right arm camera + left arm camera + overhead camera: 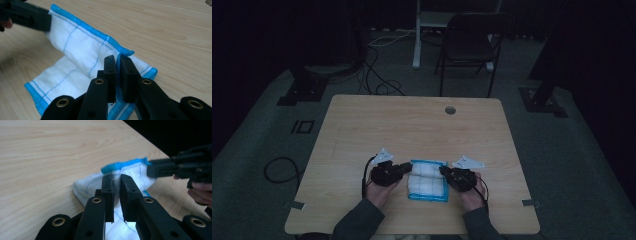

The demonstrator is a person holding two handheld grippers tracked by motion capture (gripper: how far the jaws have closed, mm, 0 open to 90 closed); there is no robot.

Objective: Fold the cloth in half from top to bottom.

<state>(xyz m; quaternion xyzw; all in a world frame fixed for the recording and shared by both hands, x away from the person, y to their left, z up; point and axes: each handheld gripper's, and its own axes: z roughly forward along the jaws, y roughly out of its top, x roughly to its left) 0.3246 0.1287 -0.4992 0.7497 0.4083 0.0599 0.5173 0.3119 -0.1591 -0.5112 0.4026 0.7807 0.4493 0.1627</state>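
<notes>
Both grippers, left [404,169] and right [445,172], are pinching opposite edges of the white blue-trimmed quilted cloth [428,181] on the pale wooden surface [362,125], fold half done, flattening remaining.

Soft cloth on a pale wood-grain bench

The cloth [82,47] looks quilted white with fuzzy blue edging; the bench [412,125] seems smooth, matt laminate; each hand-held gripper [116,185] is matt black plastic.

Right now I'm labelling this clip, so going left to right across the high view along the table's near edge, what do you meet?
Left gripper → white cloth with blue edging → right gripper.
</notes>
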